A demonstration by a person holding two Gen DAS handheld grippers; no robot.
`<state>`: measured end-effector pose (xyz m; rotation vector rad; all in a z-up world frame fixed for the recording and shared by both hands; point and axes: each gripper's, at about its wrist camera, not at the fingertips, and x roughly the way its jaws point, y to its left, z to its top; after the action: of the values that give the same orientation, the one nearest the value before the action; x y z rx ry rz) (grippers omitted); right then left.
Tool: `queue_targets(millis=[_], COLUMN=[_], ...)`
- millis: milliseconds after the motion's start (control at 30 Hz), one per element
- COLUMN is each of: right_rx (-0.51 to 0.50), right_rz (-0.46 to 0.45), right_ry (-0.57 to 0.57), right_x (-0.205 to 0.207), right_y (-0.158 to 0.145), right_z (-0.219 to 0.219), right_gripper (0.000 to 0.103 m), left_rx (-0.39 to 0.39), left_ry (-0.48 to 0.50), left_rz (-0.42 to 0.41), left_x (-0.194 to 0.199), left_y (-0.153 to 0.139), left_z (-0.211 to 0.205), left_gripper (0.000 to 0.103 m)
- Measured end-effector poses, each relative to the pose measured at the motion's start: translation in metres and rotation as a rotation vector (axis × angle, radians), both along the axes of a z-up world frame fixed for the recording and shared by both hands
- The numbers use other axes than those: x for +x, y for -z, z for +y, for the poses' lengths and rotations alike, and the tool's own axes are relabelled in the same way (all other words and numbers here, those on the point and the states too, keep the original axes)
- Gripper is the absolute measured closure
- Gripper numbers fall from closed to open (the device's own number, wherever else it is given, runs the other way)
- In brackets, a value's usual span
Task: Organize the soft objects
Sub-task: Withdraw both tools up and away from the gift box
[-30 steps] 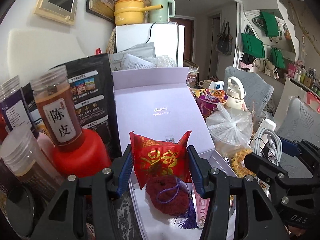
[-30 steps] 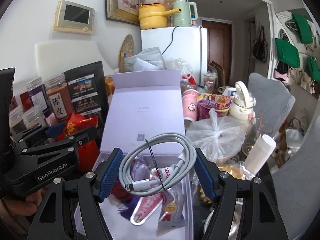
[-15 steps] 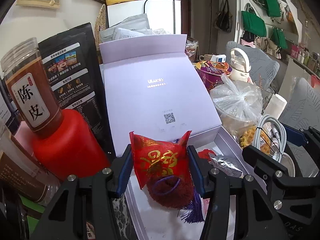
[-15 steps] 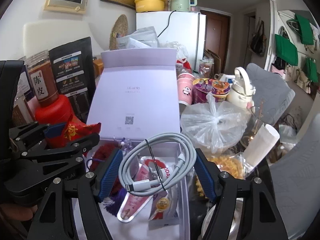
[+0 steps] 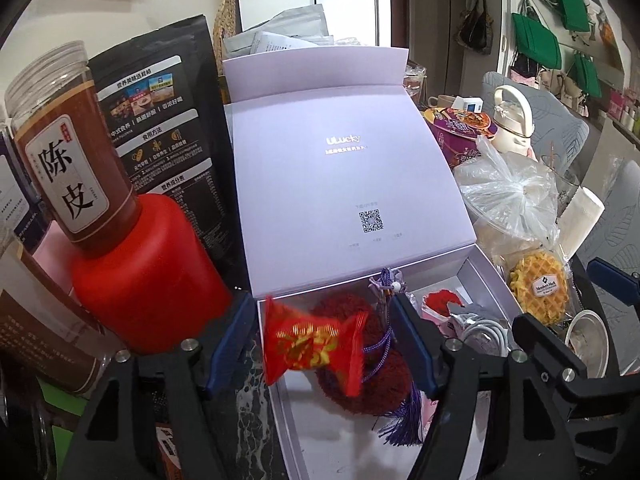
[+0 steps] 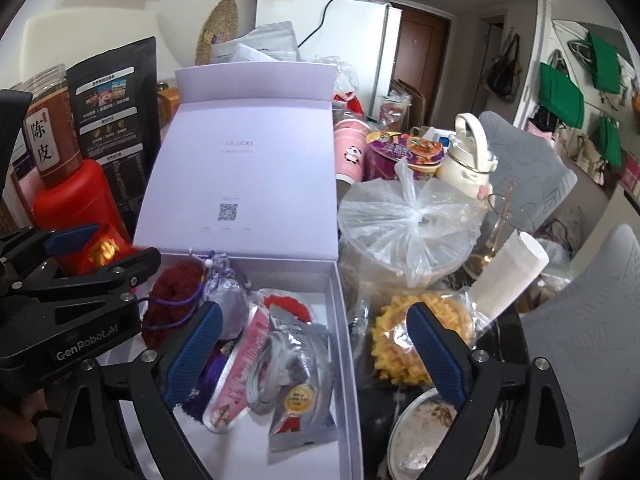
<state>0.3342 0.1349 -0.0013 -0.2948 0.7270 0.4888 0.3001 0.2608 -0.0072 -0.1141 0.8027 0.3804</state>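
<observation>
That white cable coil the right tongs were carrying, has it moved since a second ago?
Yes. The white cable coil has dropped from between the opening right tongs into the lavender box, and lies on the silver packets.

Left tool jaws opening; right tool jaws opening, seemingly empty
</observation>
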Motion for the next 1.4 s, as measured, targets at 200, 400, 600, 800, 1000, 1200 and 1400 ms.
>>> queue_targets(millis=[200, 400, 600, 800, 1000, 1200, 1400], right_rx=[0.015, 0.028, 0.056, 0.072, 0.088, 0.110, 0.129], right_rz=[0.003, -0.016, -0.026, -0.053, -0.071, -0.106, -0.141], right_ry=[0.013, 0.007, -0.002, 0.004, 0.014, 0.017, 0.022], right_x=[0.000, -0.005, -0.013, -0.026, -0.043, -0.065, -0.087], right_y=[-0.005, -0.012, -0.021, -0.035, -0.049, -0.067, -0.083], right_z=[-0.007, -0.008, -0.011, -0.019, -0.030, -0.043, -0.057], right_gripper=[0.009, 0.009, 0.009, 0.009, 0.009, 0.009, 0.009], left_rx=[0.008, 0.005, 0.002, 0.013, 0.010, 0.017, 0.040], left_ry=[-0.001, 0.013, 0.027, 0.034, 0.032, 0.041, 0.061], left_rz=[-0.032, -0.047, -0.080, -0.114, -0.144, -0.179, -0.217], left_x=[-0.007, -0.012, -0.022, -0.034, -0.053, -0.074, -0.096], left_y=[-0.011, -0.019, -0.032, -0.050, -0.068, -0.086, -0.105], left_z=[-0.001, -0.003, -0.006, -0.011, -0.017, -0.029, -0.043], left_gripper=[0.025, 0.025, 0.025, 0.025, 0.025, 0.025, 0.025])
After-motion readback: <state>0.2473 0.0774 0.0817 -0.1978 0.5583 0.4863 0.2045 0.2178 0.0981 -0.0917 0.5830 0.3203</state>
